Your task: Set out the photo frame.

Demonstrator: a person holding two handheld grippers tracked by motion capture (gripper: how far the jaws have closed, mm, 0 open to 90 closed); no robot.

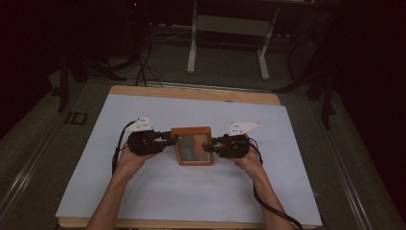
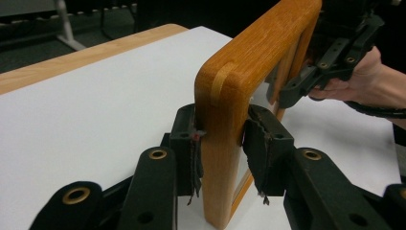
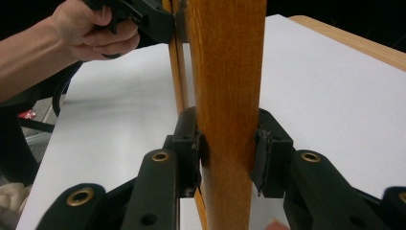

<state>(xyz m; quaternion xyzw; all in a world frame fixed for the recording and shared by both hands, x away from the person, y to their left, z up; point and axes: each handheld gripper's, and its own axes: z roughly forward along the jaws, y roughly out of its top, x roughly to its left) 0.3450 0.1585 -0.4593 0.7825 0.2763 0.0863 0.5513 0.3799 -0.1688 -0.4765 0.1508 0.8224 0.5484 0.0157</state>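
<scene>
Left gripper [image 1: 165, 136]: I have its jaws clamped on the left side rail of the wooden picture frame [image 1: 192, 145]; in my left gripper view both frayed pads [image 2: 191, 153] press the rail just below the rounded corner.
Right gripper [image 1: 213, 145]: I see its jaws closed around the opposite, right side rail; in my right gripper view the pads sit against both faces of the wood, so I read it as a firm hold, though the grip looks a little looser than on the left.
Frame position: it is pinched between my two grippers over the middle of the white sheet [image 1: 143, 191], its long sides running away from me; from above I cannot quite tell whether its lower edge rests on the sheet or hangs just off it.
Frame details: orange-brown wood with rounded corners and a glazed or printed panel inside.
Hands: two, one on each gripper, forearms coming in from the near edge.
Count, grippers: two, each with a grey three-cornered plate and a black cable.
Count, frames: one.
Count, sheets: one, covering most of the wooden tabletop [image 1: 191, 93].
Far background: legs of one white table stand [image 1: 192, 48] on a dark floor.
</scene>
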